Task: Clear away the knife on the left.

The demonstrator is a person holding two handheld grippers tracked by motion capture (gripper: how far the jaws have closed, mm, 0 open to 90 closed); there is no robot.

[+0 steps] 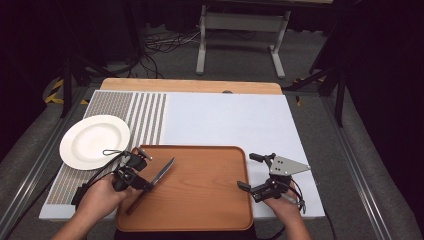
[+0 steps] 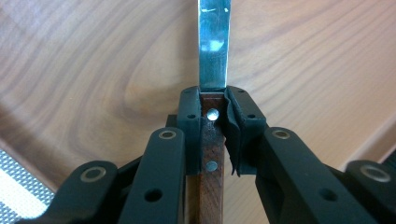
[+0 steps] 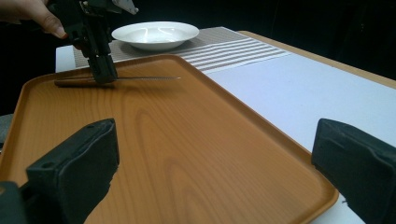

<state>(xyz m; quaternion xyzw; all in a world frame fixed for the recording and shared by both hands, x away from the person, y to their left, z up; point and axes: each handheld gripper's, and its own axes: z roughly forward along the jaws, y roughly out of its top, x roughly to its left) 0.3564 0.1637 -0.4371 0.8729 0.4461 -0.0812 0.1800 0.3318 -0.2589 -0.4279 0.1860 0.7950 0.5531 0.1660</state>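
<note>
1. Firmly, the left gripper [image 1: 145,184] clamps the steak knife [image 1: 155,181] by its wooden handle, at the left side of the wooden tray [image 1: 200,200].
2. The right gripper [image 1: 250,172] hangs wide apart at the tray's right edge.
3. A white plate [image 1: 85,142] sits beyond the tray's far-left corner.

Grey carpet floor [image 1: 240,60], cables [image 1: 160,45], dark surroundings.

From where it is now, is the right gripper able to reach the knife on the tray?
Probably yes. The right gripper is open at the tray's right edge, and bare wood lies between it and the knife. However, the left gripper is shut on the handle, so only the blade is free to take.
</note>
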